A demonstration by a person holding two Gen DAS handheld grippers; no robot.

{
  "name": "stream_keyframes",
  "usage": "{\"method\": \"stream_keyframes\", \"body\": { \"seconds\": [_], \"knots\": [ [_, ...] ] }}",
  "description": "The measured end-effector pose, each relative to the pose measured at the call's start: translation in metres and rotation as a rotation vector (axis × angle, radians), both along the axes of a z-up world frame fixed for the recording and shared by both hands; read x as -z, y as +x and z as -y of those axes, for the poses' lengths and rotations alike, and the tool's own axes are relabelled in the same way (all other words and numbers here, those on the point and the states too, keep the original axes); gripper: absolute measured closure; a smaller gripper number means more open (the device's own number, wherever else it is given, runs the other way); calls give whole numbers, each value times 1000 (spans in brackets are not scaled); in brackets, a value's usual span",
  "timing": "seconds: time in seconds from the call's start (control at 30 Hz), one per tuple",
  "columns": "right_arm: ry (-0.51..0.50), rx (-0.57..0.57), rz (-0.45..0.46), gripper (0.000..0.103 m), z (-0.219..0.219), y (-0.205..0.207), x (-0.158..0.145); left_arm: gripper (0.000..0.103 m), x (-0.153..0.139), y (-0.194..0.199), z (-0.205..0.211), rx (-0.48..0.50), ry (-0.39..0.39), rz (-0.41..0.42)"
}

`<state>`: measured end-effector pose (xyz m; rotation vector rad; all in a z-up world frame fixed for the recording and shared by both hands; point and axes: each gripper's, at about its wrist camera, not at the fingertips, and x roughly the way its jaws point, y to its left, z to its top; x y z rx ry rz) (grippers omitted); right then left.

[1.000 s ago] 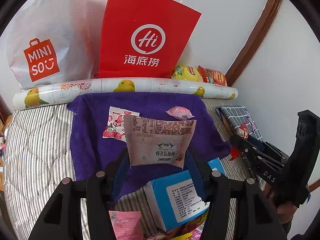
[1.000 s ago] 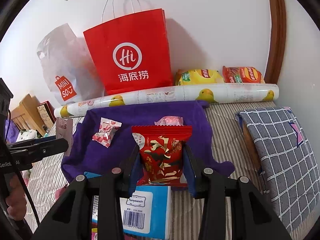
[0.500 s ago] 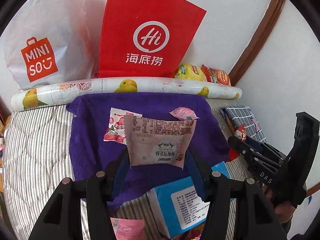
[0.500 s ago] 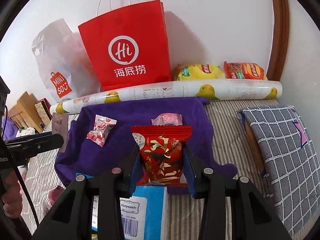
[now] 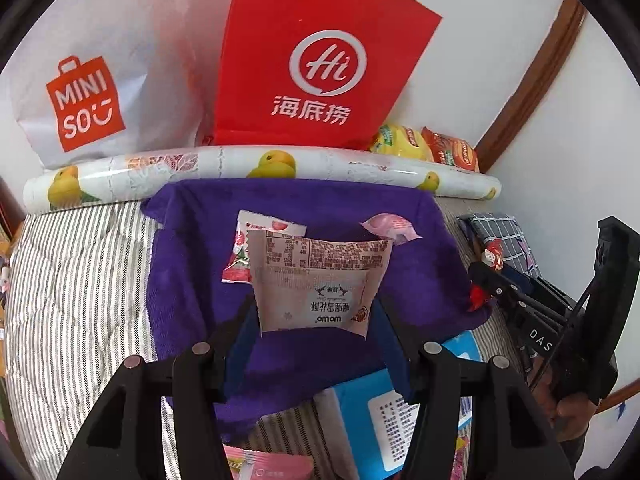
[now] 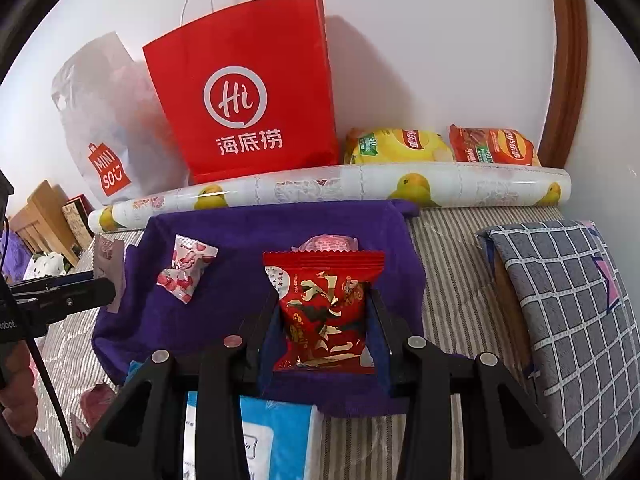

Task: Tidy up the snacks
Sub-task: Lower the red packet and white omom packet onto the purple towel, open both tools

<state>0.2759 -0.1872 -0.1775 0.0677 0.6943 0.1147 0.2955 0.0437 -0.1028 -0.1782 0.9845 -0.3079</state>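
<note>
My left gripper [image 5: 316, 316] is shut on a pale pink snack packet [image 5: 316, 280] and holds it above the purple towel [image 5: 192, 264]. My right gripper [image 6: 324, 312] is shut on a red snack packet [image 6: 326, 312] above the same towel [image 6: 240, 280]. On the towel lie a white-and-red strawberry candy packet [image 6: 186, 272] and a small pink wrapped snack [image 6: 328, 244]; both also show in the left wrist view, the candy packet [image 5: 240, 248] and the pink snack [image 5: 390, 226]. The right gripper also shows in the left wrist view [image 5: 486, 276], and the left gripper in the right wrist view [image 6: 110, 276].
A red paper bag [image 6: 248, 92] and a white MINISO bag [image 5: 80, 92] stand against the wall behind a rolled duck-print mat [image 6: 340, 190]. Yellow [image 6: 396, 146] and orange [image 6: 492, 146] chip bags lie at the back right. A blue box [image 5: 384, 412] sits near me; a checked pillow [image 6: 568, 300] lies right.
Both grippers have moved forward over the purple towel with their packets still held; the bags and the towel look nearer and the blue box has slid lower in view.
</note>
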Motion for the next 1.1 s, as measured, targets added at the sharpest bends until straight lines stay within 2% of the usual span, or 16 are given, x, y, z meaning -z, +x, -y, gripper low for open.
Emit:
{"method": "stream_keyframes", "body": {
  "seconds": [0.53, 0.9, 1.1],
  "knots": [
    [-35, -15, -95, 63, 3, 38, 35, 48, 43, 23, -4, -40, 69, -105],
    [-36, -23, -150, 63, 7, 55, 58, 48, 66, 33, -3, -50, 89, -162],
    [-49, -30, -175, 62, 4, 60, 65, 48, 76, 34, -4, -51, 66, -189]
  ]
}}
